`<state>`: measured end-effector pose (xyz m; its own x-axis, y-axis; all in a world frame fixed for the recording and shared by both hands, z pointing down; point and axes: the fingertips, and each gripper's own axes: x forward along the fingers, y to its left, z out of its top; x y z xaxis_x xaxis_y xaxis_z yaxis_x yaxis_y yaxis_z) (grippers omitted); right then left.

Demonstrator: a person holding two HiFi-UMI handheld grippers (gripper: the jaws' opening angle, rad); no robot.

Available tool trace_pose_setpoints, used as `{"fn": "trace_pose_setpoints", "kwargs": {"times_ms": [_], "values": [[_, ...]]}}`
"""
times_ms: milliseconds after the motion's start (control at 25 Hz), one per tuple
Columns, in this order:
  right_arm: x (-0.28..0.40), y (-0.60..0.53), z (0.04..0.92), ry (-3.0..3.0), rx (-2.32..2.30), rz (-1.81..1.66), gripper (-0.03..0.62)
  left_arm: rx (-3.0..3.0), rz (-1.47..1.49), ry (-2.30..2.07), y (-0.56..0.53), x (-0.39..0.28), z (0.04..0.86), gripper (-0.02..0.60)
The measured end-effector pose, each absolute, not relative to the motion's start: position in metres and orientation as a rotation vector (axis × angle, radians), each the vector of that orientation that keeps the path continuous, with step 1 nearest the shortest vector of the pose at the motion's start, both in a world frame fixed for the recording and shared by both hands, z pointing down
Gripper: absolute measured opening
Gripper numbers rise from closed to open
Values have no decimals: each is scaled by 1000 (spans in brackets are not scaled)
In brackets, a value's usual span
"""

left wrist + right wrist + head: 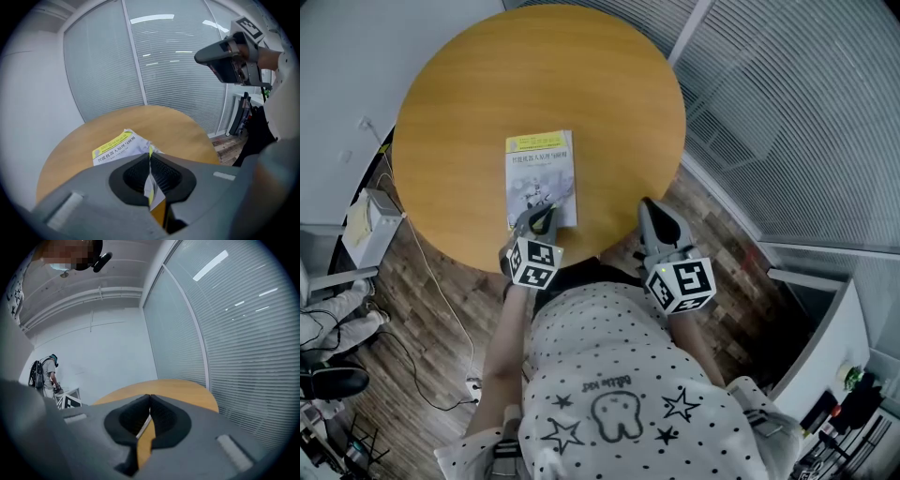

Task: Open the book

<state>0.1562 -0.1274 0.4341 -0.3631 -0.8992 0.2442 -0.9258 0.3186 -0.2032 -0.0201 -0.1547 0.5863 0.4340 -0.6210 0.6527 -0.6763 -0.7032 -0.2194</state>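
Glass wall point(787, 112) with blinds runs along the table's far right side. Wood-look floor point(441, 309) lies below the near edge.

Table point(581, 84): round, wooden top. It carries only the book.

Shirt point(619, 394): white with dark dots and stars. It fills the bottom of the head view, right up against the table's near edge.

Book point(541, 173): lies flat on the table, left of centre and close to the near edge. The cover is white with a yellow band along its far edge, and the print faces up. In the left gripper view the book point(117, 146) sits just ahead of the jaws.

Left gripper point(539, 222): at the book's near edge, tilted down onto it, with its marker cube point(532, 262) just off the table's rim. In its own view the left gripper point(150, 152) has its jaws pinched together on the cover point(151, 183). The thin white and yellow sheet stands up on edge between the pads, and the cover's near edge curls up off the book into the grip.

Right gripper point(656, 225): over the near edge of the table, to the right of the book and well apart from it. It touches nothing. In its own view the right gripper point(150, 397) has its jaws closed tip to tip. Nothing is between them, and only the table top shows through the gap behind the tips.
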Motion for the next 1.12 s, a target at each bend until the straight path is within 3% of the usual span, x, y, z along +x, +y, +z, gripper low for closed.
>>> {"fn": "trace_pose_setpoints", "kwargs": {"times_ms": [520,1120], "values": [[154,-127,432,-2495,1704,480,4,2426,865,-1487,-174,-65,550,18],[144,-122,432,-2490,1707,479,5,2348,780,-1653,-178,-111,528,16]]}}
